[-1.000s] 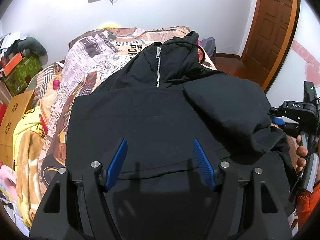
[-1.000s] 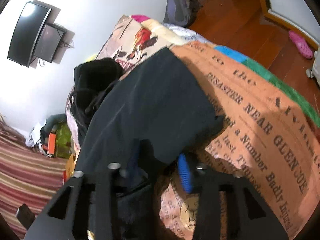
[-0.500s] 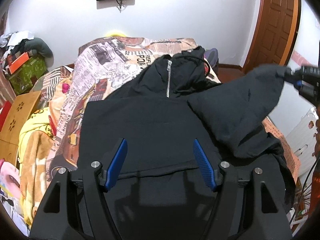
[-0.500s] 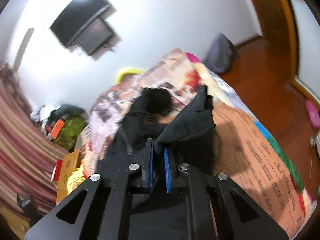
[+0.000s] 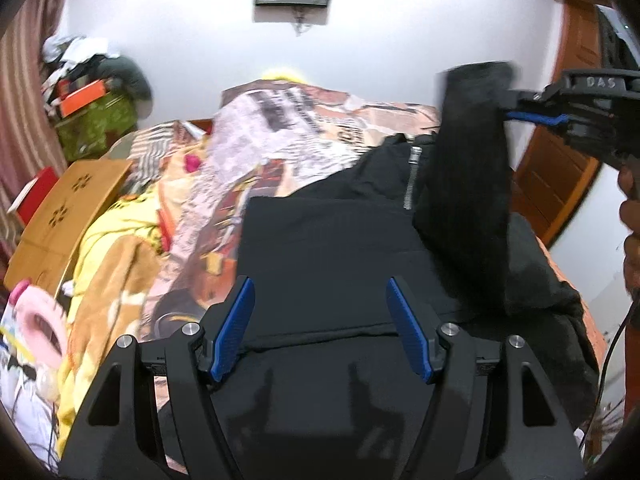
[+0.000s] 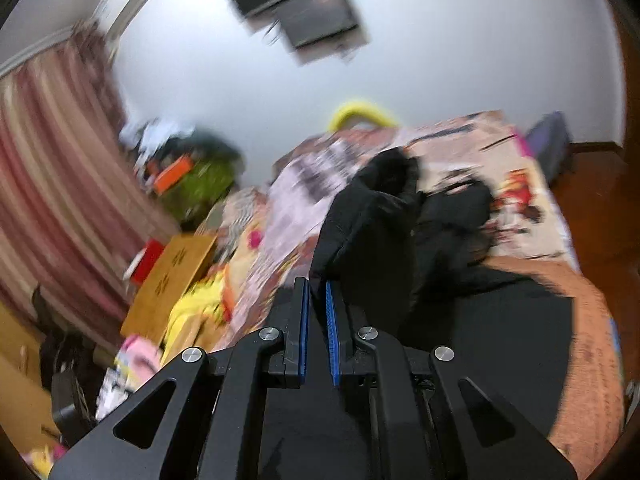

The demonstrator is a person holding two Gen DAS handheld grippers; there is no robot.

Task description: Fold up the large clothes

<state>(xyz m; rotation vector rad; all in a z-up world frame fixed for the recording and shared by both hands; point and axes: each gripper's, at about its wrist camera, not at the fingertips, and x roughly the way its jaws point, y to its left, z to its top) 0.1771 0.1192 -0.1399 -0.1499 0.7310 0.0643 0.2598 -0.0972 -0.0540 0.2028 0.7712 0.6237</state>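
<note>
The black zip-front hooded sweatshirt (image 5: 328, 256) lies spread on the newsprint-patterned bedspread (image 5: 280, 128). The right gripper (image 6: 317, 300) pinches its sleeve (image 5: 468, 152), raised at two o'clock; carry it flat across the chest. The left gripper (image 5: 320, 320) hovers, fingers spread, empty.

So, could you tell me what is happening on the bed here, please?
A person with a handheld gripper in each hand is folding a black zip-up hoodie spread on the newspaper-print bedspread. The right gripper is shut on the hoodie's black sleeve and holds it raised above the garment's body. The left gripper hovers open over the hoodie's lower front, gripping nothing.
</note>
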